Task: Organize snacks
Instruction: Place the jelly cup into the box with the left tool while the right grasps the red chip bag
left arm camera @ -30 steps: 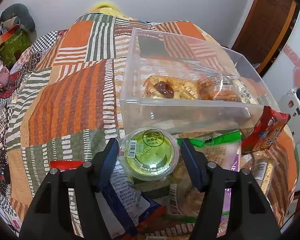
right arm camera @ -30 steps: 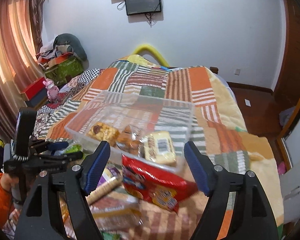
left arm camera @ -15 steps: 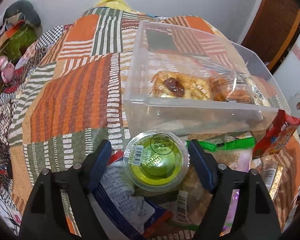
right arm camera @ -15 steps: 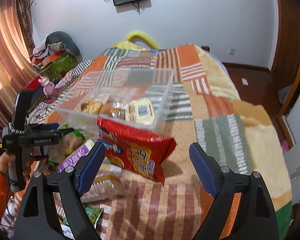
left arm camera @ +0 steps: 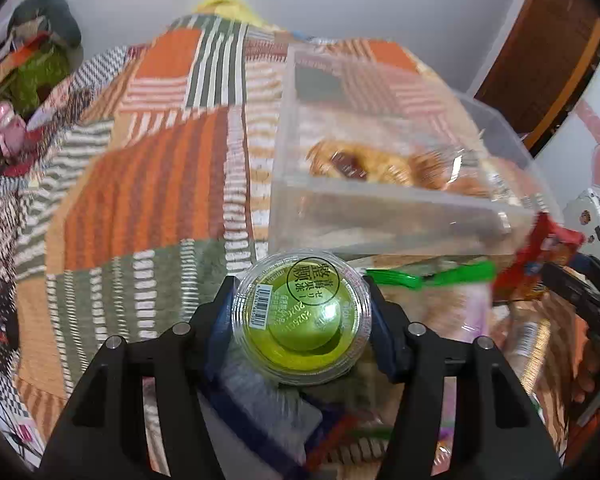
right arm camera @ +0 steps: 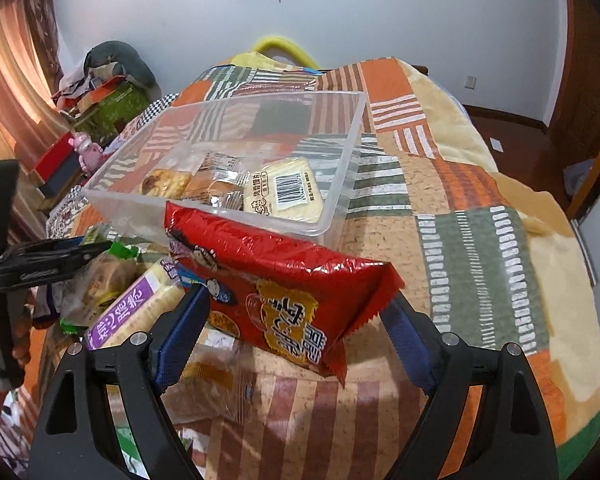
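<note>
Jelly cup (left arm camera: 302,316) sits clamped in the left hand-held gripper (left arm camera: 300,320) for the clear bin (left arm camera: 380,220), while the right hand-held gripper (right arm camera: 296,320), spread apart, straddles the red packet (right arm camera: 276,280).

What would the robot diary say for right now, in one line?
left gripper: shut on green jelly cup | right gripper: open around red snack bag | clear bin: holds pastries

Green jelly cup (left arm camera: 302,318) w/ clear rim betw. black-and-blue left fingers (left arm camera: 220,320), red foil bag (right arm camera: 280,292) w/ yellow print betw. right gripper's (right arm camera: 296,340) blue pads, clear bin (right arm camera: 236,160) ahead, orange/green/white striped patchwork quilt (right arm camera: 480,240), purple pack (right arm camera: 136,308) left.
</note>
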A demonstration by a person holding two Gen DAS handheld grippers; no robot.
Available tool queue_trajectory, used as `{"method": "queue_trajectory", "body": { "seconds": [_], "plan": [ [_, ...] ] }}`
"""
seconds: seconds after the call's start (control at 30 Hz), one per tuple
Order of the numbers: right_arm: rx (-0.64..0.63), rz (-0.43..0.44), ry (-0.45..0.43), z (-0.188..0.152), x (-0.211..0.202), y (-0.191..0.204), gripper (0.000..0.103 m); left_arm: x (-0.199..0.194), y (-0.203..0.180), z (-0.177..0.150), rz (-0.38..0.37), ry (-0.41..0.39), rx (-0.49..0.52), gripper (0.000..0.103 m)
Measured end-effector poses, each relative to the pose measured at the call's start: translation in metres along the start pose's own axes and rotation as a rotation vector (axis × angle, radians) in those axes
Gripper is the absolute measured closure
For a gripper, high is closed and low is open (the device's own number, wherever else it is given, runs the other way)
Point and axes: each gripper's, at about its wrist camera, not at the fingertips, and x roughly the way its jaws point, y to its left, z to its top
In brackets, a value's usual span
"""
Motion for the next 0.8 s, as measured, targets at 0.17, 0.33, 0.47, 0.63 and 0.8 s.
{"method": "queue_trajectory", "body": {
  "seconds": [0.17, 0.33, 0.47, 0.63, 0.8],
  "plan": [
    [0.013, 0.025, 0.015, 0.003, 0.007, -0.003, 0.019, -0.041, -0.011, 0.009, -0.020, -0.097, 0.032, 0.044],
    [-0.003, 0.046, 0.006, 0.003, 0.007, 0.000, 0.019, -0.057, -0.024, 0.032, -0.028, -0.173, 0.043, 0.044],
    [-0.039, 0.074, -0.008, 0.002, 0.002, 0.005, 0.039, -0.043, -0.028, 0.053, -0.033, -0.170, 0.029, 0.044],
    [-0.065, 0.099, 0.002, -0.001, 0.000, 0.007, 0.057, -0.022, -0.033, 0.064, -0.014, -0.161, 0.029, 0.044],
    [-0.068, 0.117, -0.004, -0.002, -0.002, 0.005, 0.065, -0.013, -0.034, 0.068, -0.003, -0.149, 0.034, 0.044]
  ]
}}
